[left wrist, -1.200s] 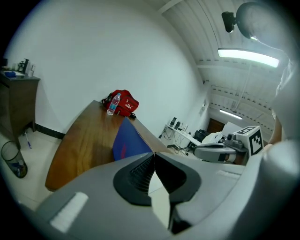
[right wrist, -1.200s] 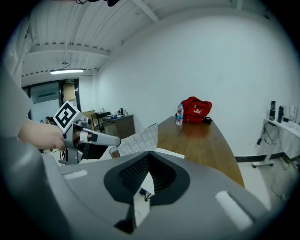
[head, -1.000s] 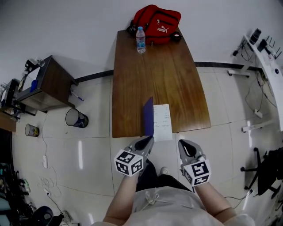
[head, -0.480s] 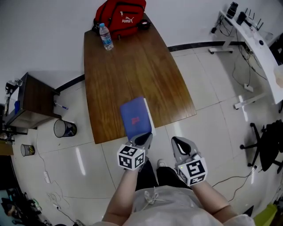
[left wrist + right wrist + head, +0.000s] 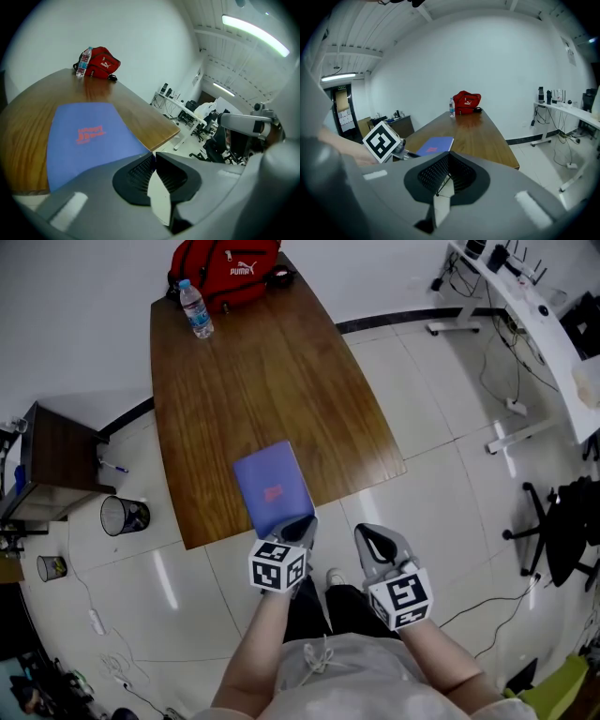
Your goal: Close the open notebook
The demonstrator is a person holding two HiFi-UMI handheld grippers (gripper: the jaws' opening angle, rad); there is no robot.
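- One blue notebook [image 5: 272, 487] lies closed, cover up, at the desk's [image 5: 281, 381] near edge.
- Two claws: the left claw [image 5: 299, 523] is at that edge, its jaws opening, barely apart, nothing between them; the right claw [image 5: 375, 542] is off the desk, jaws together, empty.
- One bottle [image 5: 196, 310] and one red bag [image 5: 225, 273] are at the desk's far end.

Surface [image 5: 281, 362] is brown wood with a satin varnish; the grain shows and the far end picks up some glare. Notebook [image 5: 272, 486] cover looks like matt blue card. Top left: red bag [image 5: 225, 273] is woven cloth, bottle [image 5: 196, 310] is clear plastic. Floor [image 5: 441, 427] is glossy pale tile that mirrors the lights. Right tongs [image 5: 448, 156]: matt grey plastic shell, ribbed black pads [image 5: 433, 172], rubbery by the look.
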